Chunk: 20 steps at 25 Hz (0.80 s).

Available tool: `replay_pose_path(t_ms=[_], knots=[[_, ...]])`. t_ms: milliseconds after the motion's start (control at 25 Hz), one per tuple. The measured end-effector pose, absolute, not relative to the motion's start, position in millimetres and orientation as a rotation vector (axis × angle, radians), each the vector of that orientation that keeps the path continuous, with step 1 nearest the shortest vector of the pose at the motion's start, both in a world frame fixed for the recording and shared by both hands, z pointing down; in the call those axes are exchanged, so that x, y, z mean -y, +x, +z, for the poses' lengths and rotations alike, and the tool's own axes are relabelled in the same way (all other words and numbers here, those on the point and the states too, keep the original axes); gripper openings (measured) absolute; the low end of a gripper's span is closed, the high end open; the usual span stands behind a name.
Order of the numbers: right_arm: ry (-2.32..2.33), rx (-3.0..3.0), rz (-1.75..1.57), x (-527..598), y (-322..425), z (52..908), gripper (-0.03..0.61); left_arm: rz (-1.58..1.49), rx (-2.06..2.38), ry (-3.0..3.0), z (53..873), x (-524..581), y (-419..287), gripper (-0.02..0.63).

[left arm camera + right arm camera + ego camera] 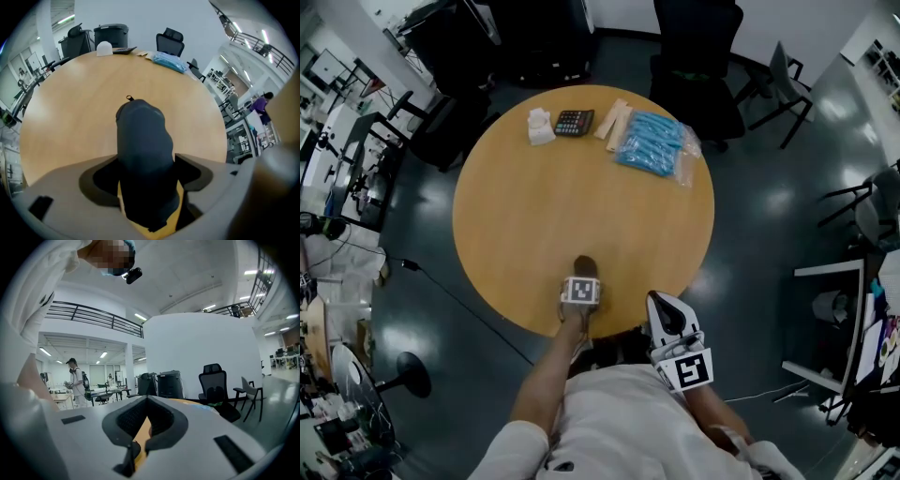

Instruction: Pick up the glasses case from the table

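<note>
Case (142, 145), seemingly loose, between left fingers (63, 190)

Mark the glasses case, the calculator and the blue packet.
glasses case (140, 140): left gripper view, middle of its dark body.
calculator (574, 122): head view, its keypad.
blue packet (652, 142): head view, centre of the bundle.

Fig.: materials & finishes, round worktop scene.
Worktop (516, 225): wood-look, smooth, satin sheen. Glasses case (143, 140): dark grey, matt, soft-looking skin; exact material n/k. Left gripper (146, 177): grey matt plastic shell, black matt lining at jaws. Blue packet (654, 142): clear glossy plastic film, crinkled. Floor (759, 216): dark, polished, reflects lamps.
</note>
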State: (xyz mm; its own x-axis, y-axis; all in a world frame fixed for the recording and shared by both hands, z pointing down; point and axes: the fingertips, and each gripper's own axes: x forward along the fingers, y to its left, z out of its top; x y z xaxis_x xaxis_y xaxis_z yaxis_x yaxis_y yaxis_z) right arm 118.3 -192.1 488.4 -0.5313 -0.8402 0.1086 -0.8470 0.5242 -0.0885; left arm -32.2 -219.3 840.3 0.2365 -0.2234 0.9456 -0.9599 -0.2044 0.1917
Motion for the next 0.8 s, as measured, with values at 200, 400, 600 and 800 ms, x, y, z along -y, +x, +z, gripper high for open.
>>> replay_pose_path(t_ms=[200,400,600,800], knots=[[1.487,2.702,0.183,192,119,488,0.015,1.005,1.278,1.734,802,222,-59,0.356],[1.454,2.72,0.139,194,107,485,0.015,0.534,1.546,2.075,678,230,-64,0.354],[1.454,2.742,0.071,187,91,468,0.015,0.142,1.837,2.426,504,191,-74,0.354],[1.455,2.751,0.07,181,84,467,0.015,0.008,1.872,2.468,464,155,-62,0.354]])
